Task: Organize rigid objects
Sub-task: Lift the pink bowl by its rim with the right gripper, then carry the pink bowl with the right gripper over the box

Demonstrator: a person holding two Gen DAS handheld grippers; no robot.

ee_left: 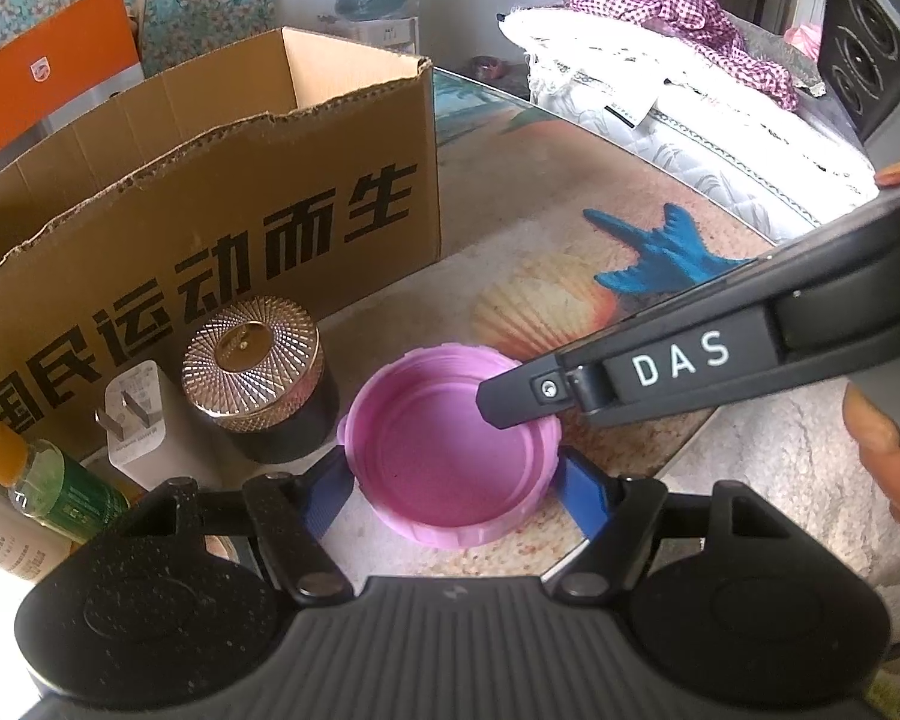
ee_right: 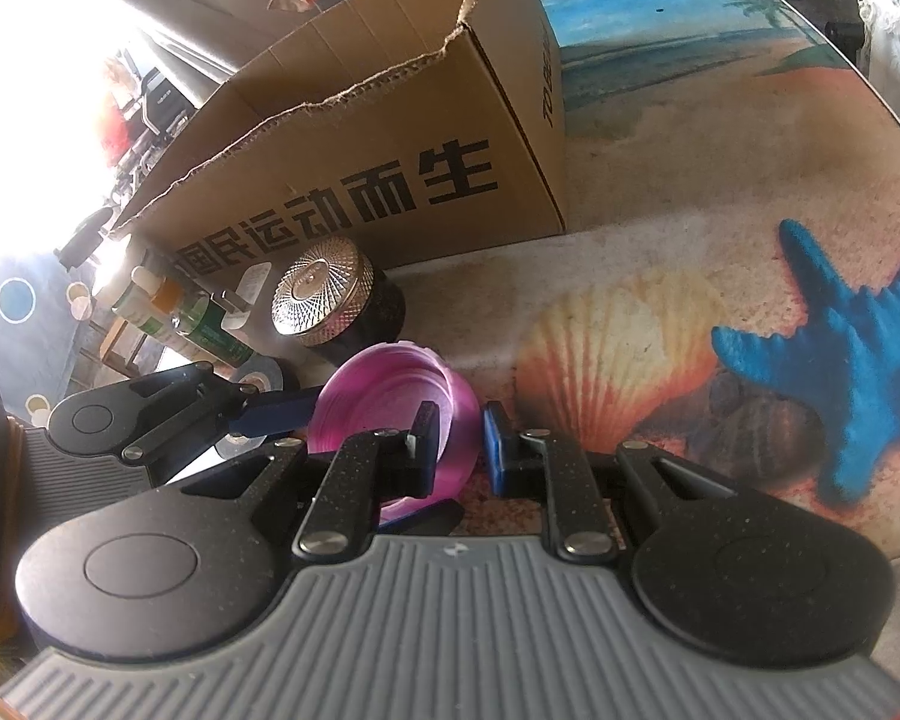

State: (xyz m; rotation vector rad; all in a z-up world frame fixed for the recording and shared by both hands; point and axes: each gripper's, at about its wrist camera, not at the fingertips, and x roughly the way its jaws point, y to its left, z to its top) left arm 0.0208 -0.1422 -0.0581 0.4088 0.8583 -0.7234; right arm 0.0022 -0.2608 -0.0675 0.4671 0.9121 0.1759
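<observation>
A pink plastic lid (ee_left: 444, 456) lies open side up on the beach-print table top. In the left wrist view my left gripper (ee_left: 456, 492) has a blue pad (ee_left: 330, 498) pressed on each side of the lid. My right gripper (ee_left: 510, 405) reaches in from the right to the lid's far rim. In the right wrist view my right gripper (ee_right: 459, 441) is shut on the wall of the lid (ee_right: 384, 396), one finger inside and one outside. The left gripper's blue pad (ee_right: 276, 414) touches the lid from the left.
A dark jar with a gold patterned cap (ee_left: 258, 378) stands just left of the lid. A white charger (ee_left: 135, 420) and a green bottle (ee_left: 60, 486) are farther left. An open cardboard box (ee_left: 210, 180) stands behind them. A hand (ee_left: 888, 468) holds the right gripper.
</observation>
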